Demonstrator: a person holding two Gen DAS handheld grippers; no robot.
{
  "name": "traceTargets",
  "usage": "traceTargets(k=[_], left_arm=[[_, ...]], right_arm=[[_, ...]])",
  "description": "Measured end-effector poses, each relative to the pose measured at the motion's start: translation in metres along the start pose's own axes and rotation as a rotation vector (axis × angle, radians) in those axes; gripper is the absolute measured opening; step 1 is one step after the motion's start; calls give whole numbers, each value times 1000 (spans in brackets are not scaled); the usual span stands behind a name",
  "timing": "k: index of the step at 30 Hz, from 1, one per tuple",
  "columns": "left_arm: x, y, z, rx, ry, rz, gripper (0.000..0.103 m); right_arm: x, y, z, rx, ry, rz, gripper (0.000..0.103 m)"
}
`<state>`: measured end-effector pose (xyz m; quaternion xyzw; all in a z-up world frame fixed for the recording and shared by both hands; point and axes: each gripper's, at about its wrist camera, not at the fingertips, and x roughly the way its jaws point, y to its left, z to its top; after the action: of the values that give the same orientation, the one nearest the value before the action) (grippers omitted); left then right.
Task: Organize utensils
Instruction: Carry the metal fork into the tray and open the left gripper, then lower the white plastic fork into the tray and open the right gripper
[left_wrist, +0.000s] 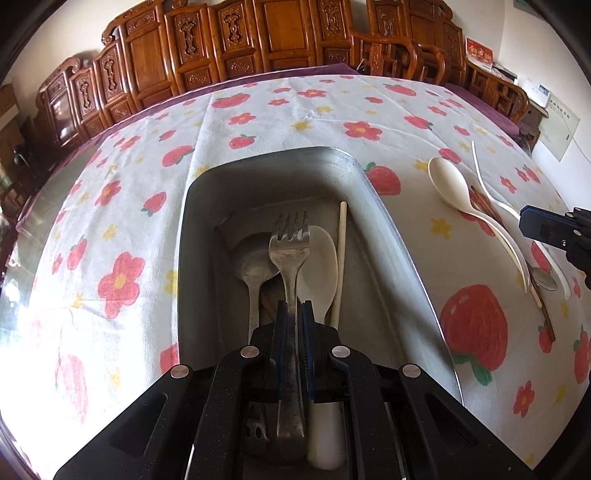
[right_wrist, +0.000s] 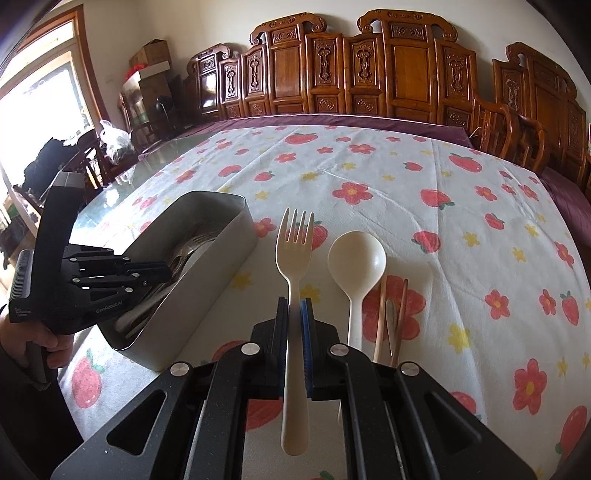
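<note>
The left tool (left_wrist: 294, 314) grips a metal fork (left_wrist: 290, 251) by its handle inside the metal box (left_wrist: 388, 229), above a metal spoon (left_wrist: 253, 258) and a cream spoon (left_wrist: 321, 266). The right tool (right_wrist: 294, 314) clamps a cream fork (right_wrist: 294, 251) over the flowered bench (right_wrist: 443, 221), beside a round spoon (right_wrist: 356, 258) and chopsticks (right_wrist: 380, 317).

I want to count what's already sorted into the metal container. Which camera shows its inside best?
The left wrist view: it looks straight down into the metal container, showing a metal spoon, cream spoon, chopstick and the metal fork in the left gripper. The right wrist view shows mostly its outer wall.
</note>
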<state>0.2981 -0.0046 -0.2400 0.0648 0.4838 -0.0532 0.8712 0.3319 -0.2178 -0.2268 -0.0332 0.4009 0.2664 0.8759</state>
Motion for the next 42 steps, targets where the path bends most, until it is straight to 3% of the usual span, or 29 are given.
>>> traceTargets(k=[14, 26, 27, 32, 34, 37, 42], left_arm=[[-49, 15, 5, -16, -131, -24, 7], [-79, 60, 8, -101, -207, -43, 18], [-81, 65, 8, -112, -215, -40, 25], [-89, 81, 7, -127, -235, -23, 35], [-92, 87, 6, -136, -248, -18, 59], [-98, 93, 6, -136, -274, -11, 77], [-97, 103, 6, -153, -282, 7, 85]], right_arm=[[-13, 40, 4, -17, -37, 16, 9], [-6, 98, 27, -66, -23, 5, 9], [-4, 101, 29, -68, -19, 4, 9], [9, 116, 37, -74, 0, 1, 9], [16, 122, 39, -75, 8, 4, 9], [27, 130, 41, -75, 23, 0, 9], [48, 137, 42, -57, 52, -8, 9]])
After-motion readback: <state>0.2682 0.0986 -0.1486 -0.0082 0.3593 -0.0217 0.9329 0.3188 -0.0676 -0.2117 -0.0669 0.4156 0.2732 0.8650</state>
